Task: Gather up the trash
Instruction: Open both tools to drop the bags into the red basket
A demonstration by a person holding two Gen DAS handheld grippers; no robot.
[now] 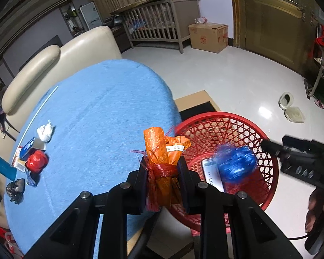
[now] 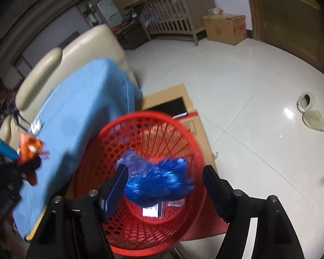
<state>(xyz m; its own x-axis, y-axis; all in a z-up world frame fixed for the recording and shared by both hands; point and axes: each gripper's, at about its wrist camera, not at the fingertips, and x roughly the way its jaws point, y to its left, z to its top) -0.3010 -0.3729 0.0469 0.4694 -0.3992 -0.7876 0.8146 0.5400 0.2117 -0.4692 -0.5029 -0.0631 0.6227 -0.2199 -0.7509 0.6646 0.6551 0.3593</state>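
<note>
My left gripper (image 1: 162, 166) is shut on an orange wrapper (image 1: 162, 151) tied with red string, held at the blue table's right edge beside the red mesh basket (image 1: 267, 172). My right gripper (image 2: 166, 177) is open above the basket (image 2: 110, 133). A crumpled blue plastic bag (image 2: 159, 183) is between its fingers, blurred, over the basket's inside; it also shows in the left wrist view (image 1: 235, 164). White and pink packets (image 2: 151, 210) lie on the basket bottom. On the table left side lie a white tissue wad (image 1: 45, 130), a red crumpled ball (image 1: 36, 160) and a dark crumpled lump (image 1: 16, 188).
The blue-covered table (image 1: 92, 112) stands before a cream sofa (image 1: 54, 60). The basket sits on flattened cardboard (image 2: 162, 95) on the white tile floor. A cardboard box (image 1: 208, 35), a crib (image 1: 157, 23), a wooden door and slippers (image 1: 290, 108) are farther off.
</note>
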